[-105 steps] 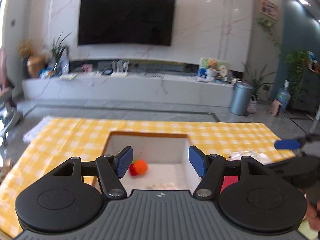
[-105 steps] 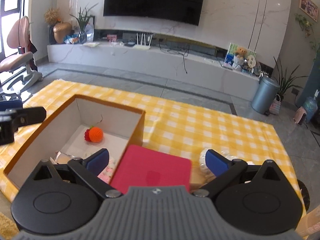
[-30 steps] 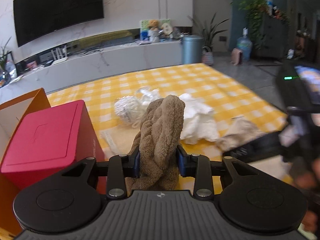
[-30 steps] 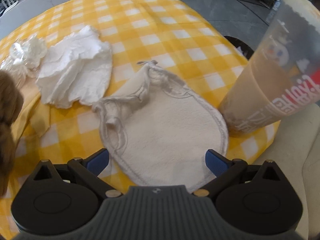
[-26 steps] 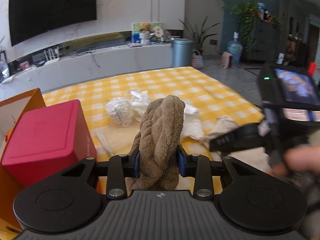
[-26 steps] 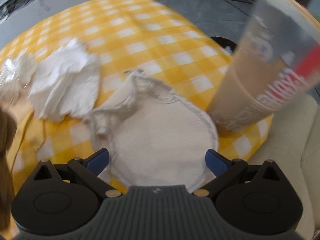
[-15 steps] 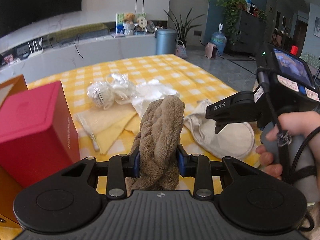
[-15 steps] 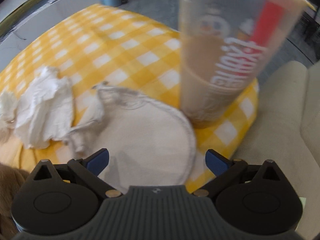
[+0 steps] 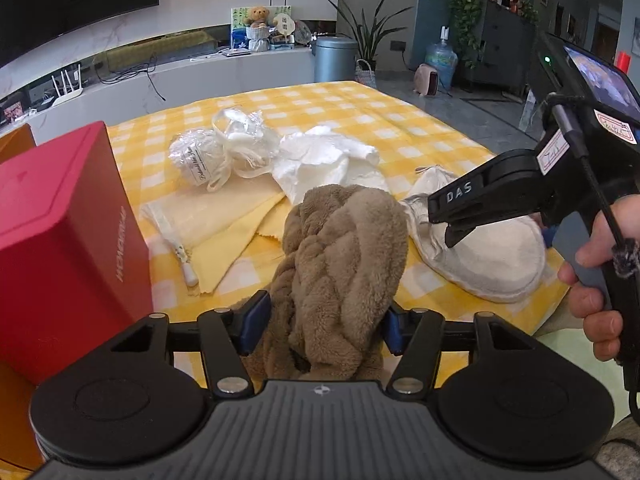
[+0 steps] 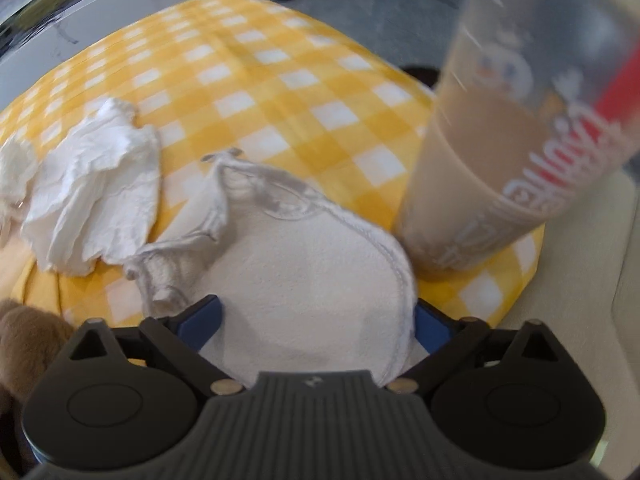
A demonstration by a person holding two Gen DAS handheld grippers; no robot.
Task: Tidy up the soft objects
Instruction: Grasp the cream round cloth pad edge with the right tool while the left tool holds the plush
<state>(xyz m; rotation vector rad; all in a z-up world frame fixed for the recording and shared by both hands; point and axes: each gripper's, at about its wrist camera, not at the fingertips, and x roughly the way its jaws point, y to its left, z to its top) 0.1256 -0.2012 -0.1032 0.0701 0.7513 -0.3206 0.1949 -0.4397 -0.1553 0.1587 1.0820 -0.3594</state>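
With the left gripper (image 9: 322, 322) just widened around the fuzzy brown towel (image 9: 344, 264) and the right gripper (image 10: 316, 322) spread over the cream round cloth (image 10: 304, 280), sorting looks barely begun on the yellow-checked counter (image 9: 400, 120).

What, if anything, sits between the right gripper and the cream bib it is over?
Nothing visible: the right gripper straddles the cream bib with jaws wide and closing. A drink cup stands just right of the bib, near the outer pad.
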